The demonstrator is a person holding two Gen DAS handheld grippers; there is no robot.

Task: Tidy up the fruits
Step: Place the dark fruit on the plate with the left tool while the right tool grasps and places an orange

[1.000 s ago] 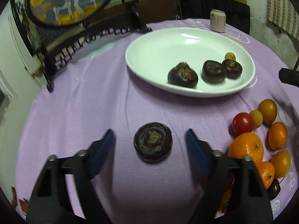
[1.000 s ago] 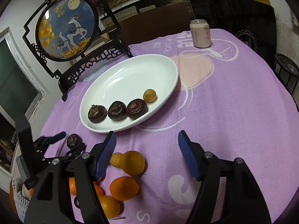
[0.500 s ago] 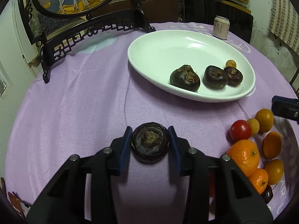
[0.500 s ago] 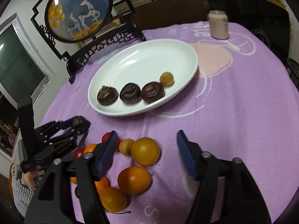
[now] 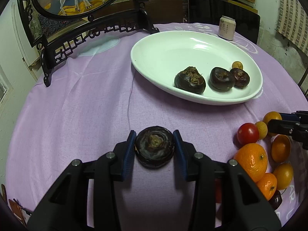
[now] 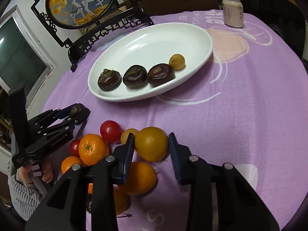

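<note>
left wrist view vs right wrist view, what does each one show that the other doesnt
Only the left wrist view shows how the left gripper is shut on the dark water chestnut, seen whole.

Only the right wrist view shows the person's hand holding that gripper, and the right gripper closing around a yellow-orange fruit.

Both show the white plate, its three water chestnuts, the can and the loose fruit pile.

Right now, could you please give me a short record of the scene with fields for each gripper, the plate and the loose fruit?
left gripper: shut on a dark water chestnut on the purple cloth
right gripper: closing around a yellow-orange citrus; grip not settled
plate: white, holds three dark chestnuts and one small yellow fruit
loose fruit: oranges and red tomatoes piled beside the citrus
can: upright, beyond the plate
</note>
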